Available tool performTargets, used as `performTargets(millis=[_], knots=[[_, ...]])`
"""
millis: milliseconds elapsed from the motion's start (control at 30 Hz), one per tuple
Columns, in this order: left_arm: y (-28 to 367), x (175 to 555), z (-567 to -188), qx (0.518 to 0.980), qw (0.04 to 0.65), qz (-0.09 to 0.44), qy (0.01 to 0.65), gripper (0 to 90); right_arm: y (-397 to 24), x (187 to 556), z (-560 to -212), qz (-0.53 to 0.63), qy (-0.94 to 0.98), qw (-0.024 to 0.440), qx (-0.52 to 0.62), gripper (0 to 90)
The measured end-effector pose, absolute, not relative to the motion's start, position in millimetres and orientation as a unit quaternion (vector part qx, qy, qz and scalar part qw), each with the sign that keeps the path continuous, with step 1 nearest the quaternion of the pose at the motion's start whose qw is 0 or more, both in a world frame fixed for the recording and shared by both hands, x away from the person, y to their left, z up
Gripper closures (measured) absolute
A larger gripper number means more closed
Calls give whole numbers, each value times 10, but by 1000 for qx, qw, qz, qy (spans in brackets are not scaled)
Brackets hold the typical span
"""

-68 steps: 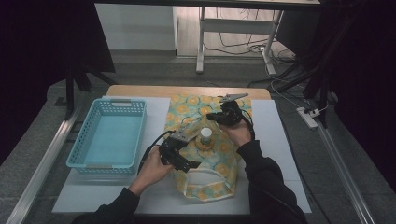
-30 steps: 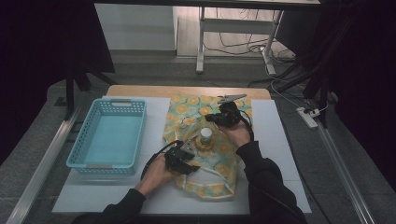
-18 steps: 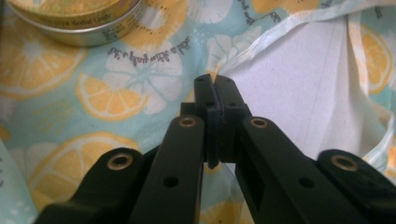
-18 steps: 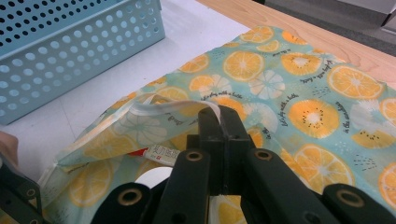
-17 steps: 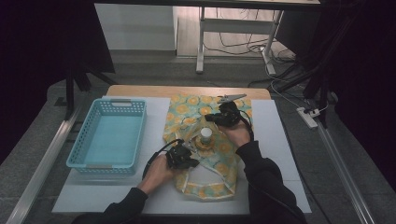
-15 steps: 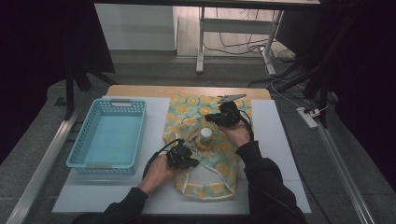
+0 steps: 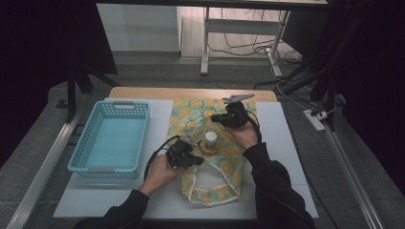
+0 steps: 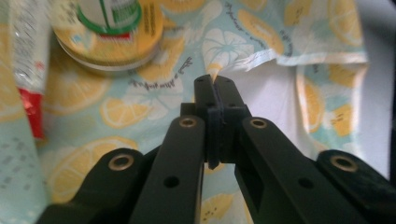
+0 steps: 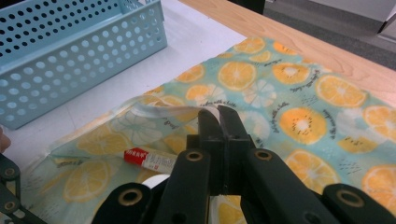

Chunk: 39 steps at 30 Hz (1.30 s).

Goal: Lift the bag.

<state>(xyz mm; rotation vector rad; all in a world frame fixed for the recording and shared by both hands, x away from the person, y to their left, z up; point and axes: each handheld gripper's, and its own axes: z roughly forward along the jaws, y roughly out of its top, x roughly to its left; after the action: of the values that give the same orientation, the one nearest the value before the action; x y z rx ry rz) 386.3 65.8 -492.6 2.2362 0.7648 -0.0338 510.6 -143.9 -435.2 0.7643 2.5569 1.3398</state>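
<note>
Two tongs work on one lemon-print cloth (image 7: 217, 157) that lies at the middle of the bench (image 7: 282, 143) in the high view. At the left of that frame stands a blue basket (image 7: 112, 138). Next to the right, the left tongs (image 7: 193, 160) are clenched on a fold of the cloth; their jaws have just been closing. In the left gripper view the cloth edge sits pinched at the jaw tips, and a jar (image 8: 109, 28) is cut off at the upper left, its label blurred. A small bottle (image 7: 210, 140) stands on the cloth at the centre. Further right, the right tongs (image 7: 220, 118) are clenched on the cloth's raised edge; a tube (image 9: 149, 160) is partly hidden behind them.
</note>
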Motion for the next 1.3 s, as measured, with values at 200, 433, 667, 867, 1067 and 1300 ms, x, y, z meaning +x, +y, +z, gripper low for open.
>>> performTargets(millis=[200,433,667,867,1067,1300], knots=[[716,3881,-4746,866,403,-10,297,900,-1428,5076,-4249,449,855,84,246,900],[807,3935,-4475,853,428,3,298,900,-1426,5049,-4114,453,854,89,239,900],[882,3988,-4189,847,441,17,295,900,-1425,5002,-3940,458,854,99,228,900],[938,4050,-3981,840,456,15,294,900,-1438,4970,-3819,464,851,99,223,900],[1017,4134,-3790,830,470,11,299,900,-1429,4943,-3709,467,851,99,218,900],[1099,4209,-3579,817,491,12,301,900,-1449,4920,-3546,480,846,90,216,900]])
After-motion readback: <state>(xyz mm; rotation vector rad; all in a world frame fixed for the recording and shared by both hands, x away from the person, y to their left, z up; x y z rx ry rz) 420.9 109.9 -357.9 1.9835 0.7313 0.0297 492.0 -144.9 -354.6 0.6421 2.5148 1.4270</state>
